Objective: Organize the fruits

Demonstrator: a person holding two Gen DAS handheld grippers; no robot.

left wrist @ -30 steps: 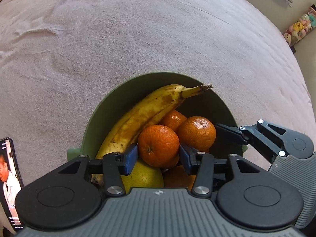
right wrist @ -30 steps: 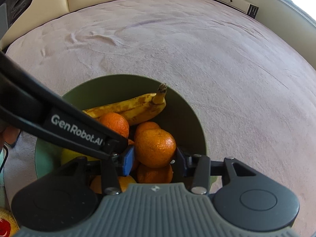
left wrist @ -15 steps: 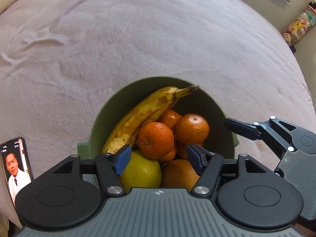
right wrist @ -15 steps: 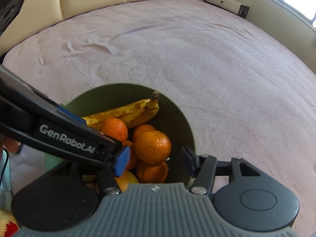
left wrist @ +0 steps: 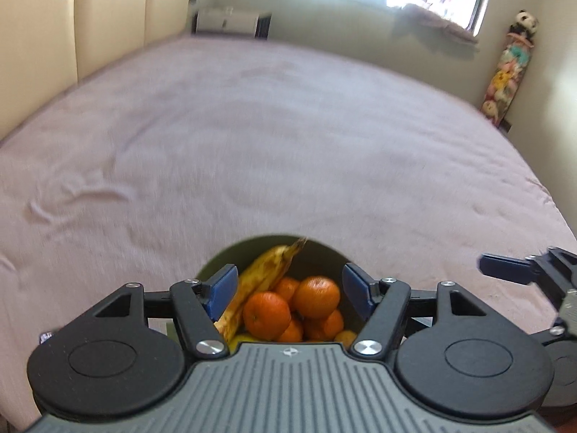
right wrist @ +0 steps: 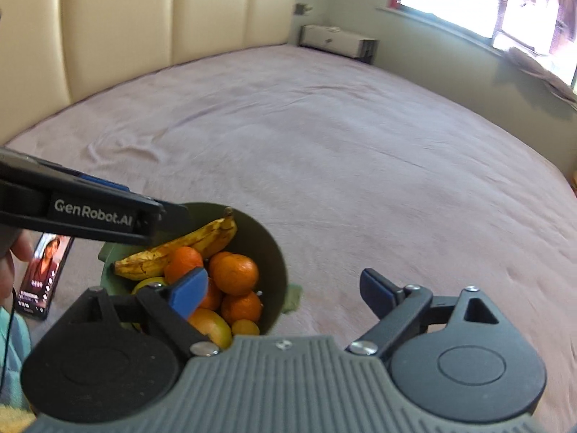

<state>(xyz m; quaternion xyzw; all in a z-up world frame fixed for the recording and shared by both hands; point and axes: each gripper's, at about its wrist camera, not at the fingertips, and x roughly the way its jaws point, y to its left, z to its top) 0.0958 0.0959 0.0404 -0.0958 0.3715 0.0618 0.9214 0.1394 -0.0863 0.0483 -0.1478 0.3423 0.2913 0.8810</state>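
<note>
Tools (left wrist: pixel 288 290) (right wrist: pixel 285 290) apparently empty above bowl (right wrist: pixel 268 249).

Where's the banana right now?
In the right wrist view, the banana lies in the green bowl on the bed, along its far-left side, right behind the oranges.

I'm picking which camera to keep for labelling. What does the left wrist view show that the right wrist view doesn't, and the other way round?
Only the left wrist view shows the stack of plush toys against the far wall.

Only the right wrist view shows the phone lying lit beside the bowl, a yellow-green fruit and the left gripper's GenRobot.AI lettering.

Both show the green bowl with the banana and mandarins, the pink bedspread, the window, and the open, empty left gripper and right gripper.
</note>
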